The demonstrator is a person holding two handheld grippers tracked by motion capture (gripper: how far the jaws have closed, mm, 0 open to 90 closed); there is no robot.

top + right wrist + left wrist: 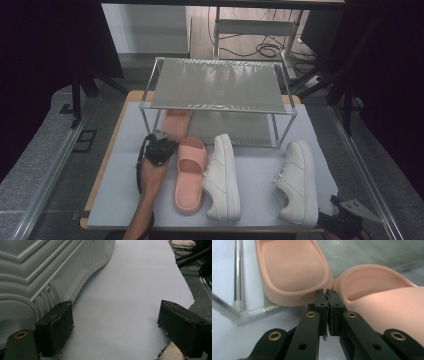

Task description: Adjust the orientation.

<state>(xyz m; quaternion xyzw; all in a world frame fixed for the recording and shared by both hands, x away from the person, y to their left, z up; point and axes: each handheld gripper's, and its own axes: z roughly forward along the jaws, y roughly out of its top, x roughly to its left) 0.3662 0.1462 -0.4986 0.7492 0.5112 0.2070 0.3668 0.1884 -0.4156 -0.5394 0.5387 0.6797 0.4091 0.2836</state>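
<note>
While my left fingers (326, 293) sit clenched empty, I should spread them around the pink ribbed rubber slide (384, 297); right fingers (120, 327) wait released.

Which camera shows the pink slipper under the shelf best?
The left gripper view: the pink slipper is close, its dotted footbed clear. In the high view the rack hides most of it.
</note>
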